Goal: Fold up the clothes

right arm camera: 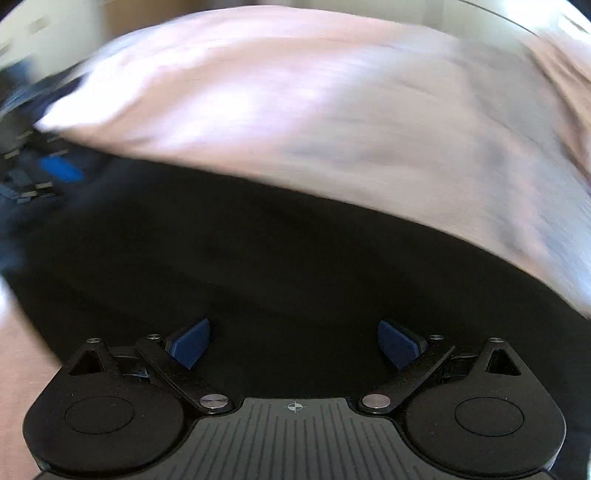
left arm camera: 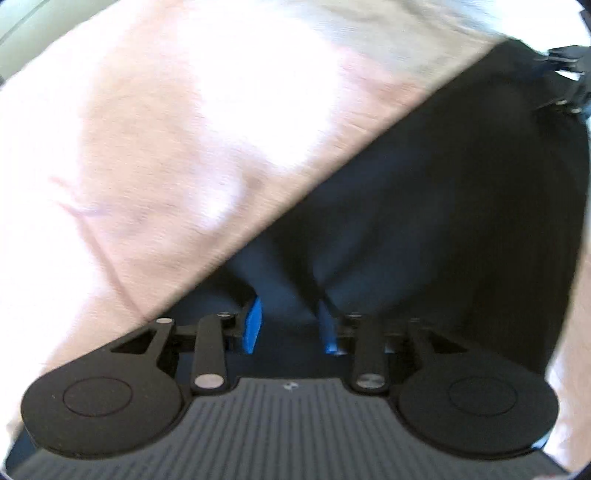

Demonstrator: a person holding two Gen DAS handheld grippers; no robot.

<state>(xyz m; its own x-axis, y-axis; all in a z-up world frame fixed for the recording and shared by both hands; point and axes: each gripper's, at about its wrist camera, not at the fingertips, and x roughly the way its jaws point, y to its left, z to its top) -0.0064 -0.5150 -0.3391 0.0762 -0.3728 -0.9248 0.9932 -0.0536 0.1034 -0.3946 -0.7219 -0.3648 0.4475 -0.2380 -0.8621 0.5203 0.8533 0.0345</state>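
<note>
A dark navy garment (left arm camera: pixel 443 221) lies spread on a pale pink sheet (left arm camera: pixel 147 147). In the left wrist view my left gripper (left arm camera: pixel 291 325) has its blue pads (left arm camera: pixel 253 325) partly closed with a fold of the dark cloth bunched between them. In the right wrist view my right gripper (right arm camera: pixel 293 343) is open, its blue pads (right arm camera: pixel 190 343) wide apart just above the same dark garment (right arm camera: pixel 258 258). The right gripper shows at the top right of the left wrist view (left arm camera: pixel 565 74). The left gripper shows blurred at the left of the right wrist view (right arm camera: pixel 55 170).
The pink sheet (right arm camera: pixel 332 110) covers the surface around the garment, with wrinkles. Both views are motion-blurred. A pale wall or furniture edge (left arm camera: pixel 29 22) shows at the far top left.
</note>
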